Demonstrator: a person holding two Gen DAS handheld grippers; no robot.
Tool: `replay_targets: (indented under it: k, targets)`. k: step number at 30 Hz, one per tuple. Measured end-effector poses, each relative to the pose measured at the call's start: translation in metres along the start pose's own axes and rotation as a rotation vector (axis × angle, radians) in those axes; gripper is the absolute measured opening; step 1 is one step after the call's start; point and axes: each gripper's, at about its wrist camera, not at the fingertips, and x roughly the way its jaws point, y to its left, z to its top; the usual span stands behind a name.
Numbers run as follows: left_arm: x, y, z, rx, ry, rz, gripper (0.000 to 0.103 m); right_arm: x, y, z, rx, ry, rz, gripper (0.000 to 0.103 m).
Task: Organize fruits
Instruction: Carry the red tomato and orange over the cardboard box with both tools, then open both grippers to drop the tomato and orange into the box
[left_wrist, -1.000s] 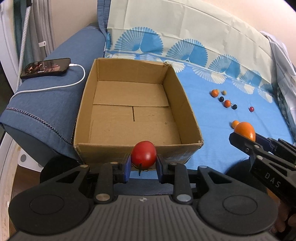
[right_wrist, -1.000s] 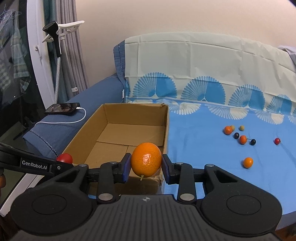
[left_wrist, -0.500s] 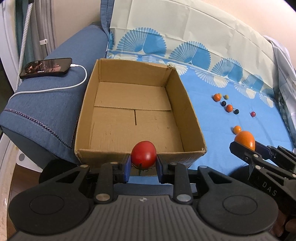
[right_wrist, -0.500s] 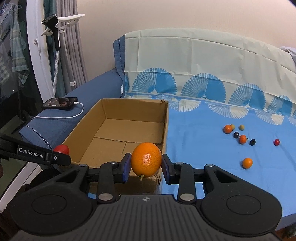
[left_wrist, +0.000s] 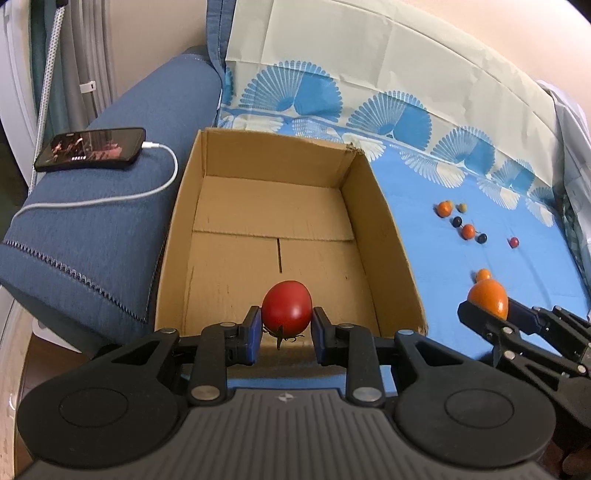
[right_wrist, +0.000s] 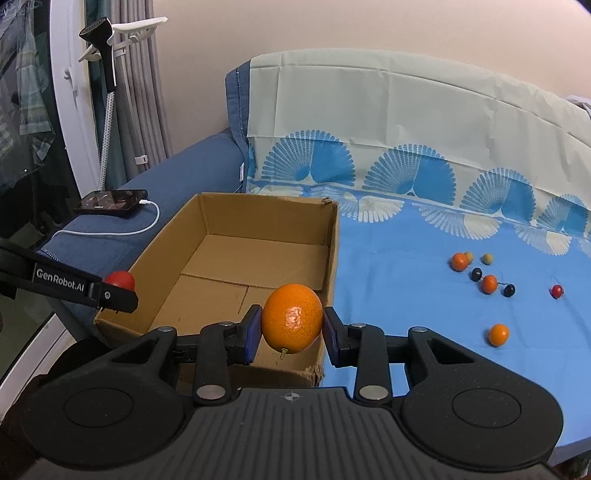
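Fruits: none lie in the brown cardboard box (left_wrist: 284, 236); left gripper (left_wrist: 286, 330) clenches a red tomato (left_wrist: 287, 309), right gripper (right_wrist: 291, 332) a round orange (right_wrist: 291, 318), both nearer its six-o'clock rim than before.

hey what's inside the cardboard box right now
No fruit lies in the cardboard box; only its bare flaps show. The tomato in the left gripper hides a patch near the front wall.
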Motion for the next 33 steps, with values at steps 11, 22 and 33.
replay_targets:
  k: [11,22,33]
  targets:
    - [0.043,0.001,0.034,0.014,0.004,0.034,0.031,0.057,0.004,0.011,-0.027,0.045,0.011,0.036]
    - [0.112,0.007,0.043,0.032,0.099,0.059,0.031,0.125,0.018,0.007,-0.09,0.135,0.018,0.036]
    - [0.166,0.017,0.026,0.054,0.218,0.098,0.031,0.167,0.026,-0.011,-0.14,0.258,0.014,0.036]
